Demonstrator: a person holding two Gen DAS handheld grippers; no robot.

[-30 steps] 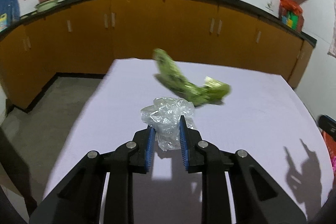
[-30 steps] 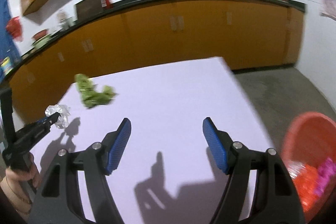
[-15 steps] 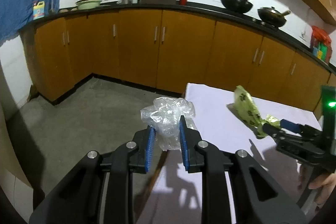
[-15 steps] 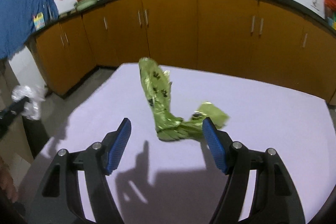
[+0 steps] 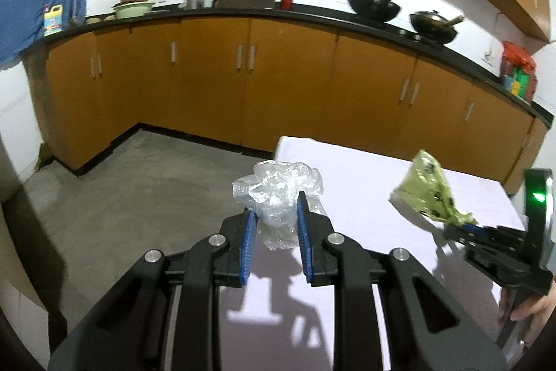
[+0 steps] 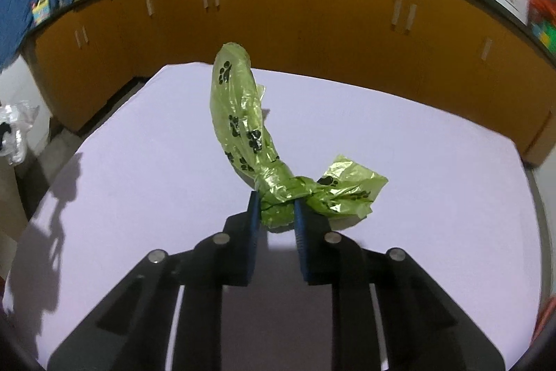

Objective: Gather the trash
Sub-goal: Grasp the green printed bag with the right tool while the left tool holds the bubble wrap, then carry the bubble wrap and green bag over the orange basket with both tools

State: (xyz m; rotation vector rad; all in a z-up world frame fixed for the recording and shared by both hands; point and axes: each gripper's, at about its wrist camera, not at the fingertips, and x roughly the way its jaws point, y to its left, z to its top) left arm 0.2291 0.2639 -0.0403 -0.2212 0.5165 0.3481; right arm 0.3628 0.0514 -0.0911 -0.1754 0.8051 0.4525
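My left gripper [image 5: 275, 209] is shut on a crumpled clear plastic wrap [image 5: 276, 188] and holds it in the air above the left end of the white table [image 5: 365, 183]. My right gripper [image 6: 276, 207] is shut on the knotted neck of a green bag with black paw prints [image 6: 239, 124], lifted over the table [image 6: 434, 197]. The left wrist view shows that green bag [image 5: 425, 190] in the right gripper [image 5: 462, 228] at the right. The clear wrap also shows at the left edge of the right wrist view [image 6: 15, 131].
Orange kitchen cabinets [image 5: 278, 82] with a black counter run behind the table. Two woks [image 5: 373, 6] and bowls [image 5: 133, 6] stand on the counter. A grey concrete floor [image 5: 121, 197] lies to the left of the table.
My right gripper closed on the green bag and lifted it off the table. My left gripper, still holding the clear wrap, swung left off the table's edge, over the floor.
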